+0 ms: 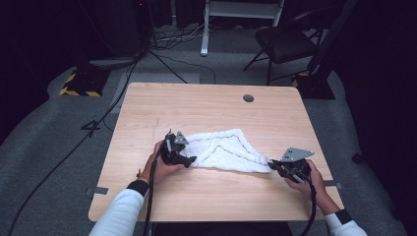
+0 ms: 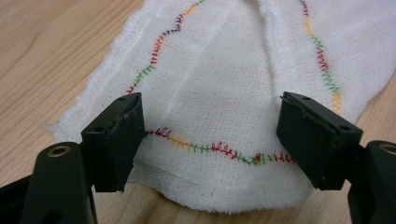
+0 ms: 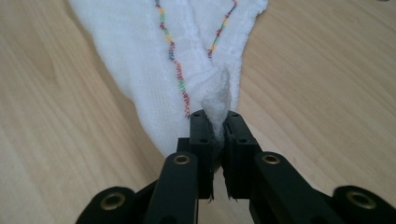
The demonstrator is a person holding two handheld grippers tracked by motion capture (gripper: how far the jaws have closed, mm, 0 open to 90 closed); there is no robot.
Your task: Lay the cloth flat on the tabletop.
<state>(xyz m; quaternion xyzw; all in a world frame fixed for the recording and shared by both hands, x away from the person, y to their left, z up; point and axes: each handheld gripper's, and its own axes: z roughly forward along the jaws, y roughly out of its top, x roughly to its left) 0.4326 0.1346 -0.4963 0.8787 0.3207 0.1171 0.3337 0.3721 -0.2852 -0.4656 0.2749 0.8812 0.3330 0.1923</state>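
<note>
Folding the white cloth [image 1: 223,150] on the table [image 1: 206,105]
Right tool [image 3: 216,126] pinches its 3 o'clock corner; left tool [image 2: 210,135] spread over the 9 o'clock edge; fold unfinished.

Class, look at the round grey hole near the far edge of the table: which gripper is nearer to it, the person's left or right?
Right, narrowly. The right gripper is nearer than the left gripper to the hole; both sit well short of it.
</note>
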